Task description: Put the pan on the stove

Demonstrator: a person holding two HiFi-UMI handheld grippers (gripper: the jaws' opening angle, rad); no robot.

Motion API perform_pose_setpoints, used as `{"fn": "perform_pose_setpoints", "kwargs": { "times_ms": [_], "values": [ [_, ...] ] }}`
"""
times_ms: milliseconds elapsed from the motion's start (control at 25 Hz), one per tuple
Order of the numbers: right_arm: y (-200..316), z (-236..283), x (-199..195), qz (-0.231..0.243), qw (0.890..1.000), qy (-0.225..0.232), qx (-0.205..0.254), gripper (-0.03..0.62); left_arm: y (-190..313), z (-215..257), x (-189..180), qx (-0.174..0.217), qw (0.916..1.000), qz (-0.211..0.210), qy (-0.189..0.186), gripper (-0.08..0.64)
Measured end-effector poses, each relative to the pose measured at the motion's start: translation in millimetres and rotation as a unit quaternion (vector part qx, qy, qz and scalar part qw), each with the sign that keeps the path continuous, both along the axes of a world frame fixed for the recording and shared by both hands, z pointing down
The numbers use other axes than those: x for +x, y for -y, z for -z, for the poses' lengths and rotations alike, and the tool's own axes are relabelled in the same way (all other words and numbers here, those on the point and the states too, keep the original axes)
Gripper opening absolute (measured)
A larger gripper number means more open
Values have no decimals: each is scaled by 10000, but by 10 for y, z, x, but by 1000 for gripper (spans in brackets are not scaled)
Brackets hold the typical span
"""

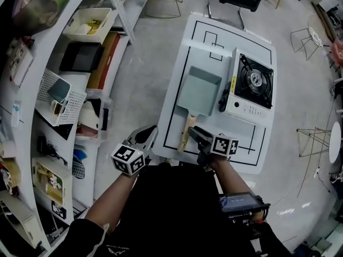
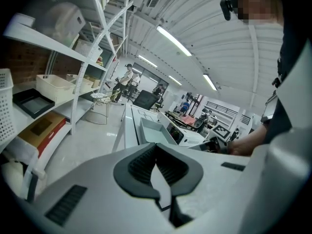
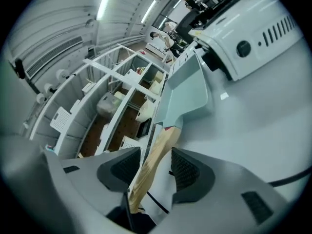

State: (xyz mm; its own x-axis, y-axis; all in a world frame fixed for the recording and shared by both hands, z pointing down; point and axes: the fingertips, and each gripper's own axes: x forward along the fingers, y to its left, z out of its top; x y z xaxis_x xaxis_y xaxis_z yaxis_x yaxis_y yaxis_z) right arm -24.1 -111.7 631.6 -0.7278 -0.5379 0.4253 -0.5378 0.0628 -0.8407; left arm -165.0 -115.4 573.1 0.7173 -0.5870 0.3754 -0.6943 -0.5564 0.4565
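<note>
The pan (image 1: pixel 201 90) is a shallow, rectangular, matte grey-blue tray with a pale wooden handle (image 1: pixel 186 133), and it lies flat on the white table (image 1: pixel 257 143) just left of the stove (image 1: pixel 252 84), not on it. The stove is a white boxy unit with a black round burner, and thin black lines are drawn on the tabletop. The right gripper (image 3: pixel 151 167) has its ribbed dark pads spread wide, the handle running between them unclamped, while the left gripper (image 2: pixel 156 167) hangs off the table's near left corner, jaws together on nothing.
</note>
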Motion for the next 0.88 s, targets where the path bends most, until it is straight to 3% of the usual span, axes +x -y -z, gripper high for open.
{"fn": "perform_pose_setpoints", "kwargs": {
  "times_ms": [200, 680, 880],
  "values": [
    [-20, -110, -94, 215, 9992, 157, -310, 224, -19, -31, -8, -47, 9999, 0, 101, 9],
    [119, -174, -266, 236, 9906, 1149, -701, 221, 1, -46, 24, -56, 9993, -95, 346, 9],
    [125, -181, -306, 220, 9836, 1614, -780, 178, -2, -55, 29, -116, 9992, -97, 371, 9]
  ]
}}
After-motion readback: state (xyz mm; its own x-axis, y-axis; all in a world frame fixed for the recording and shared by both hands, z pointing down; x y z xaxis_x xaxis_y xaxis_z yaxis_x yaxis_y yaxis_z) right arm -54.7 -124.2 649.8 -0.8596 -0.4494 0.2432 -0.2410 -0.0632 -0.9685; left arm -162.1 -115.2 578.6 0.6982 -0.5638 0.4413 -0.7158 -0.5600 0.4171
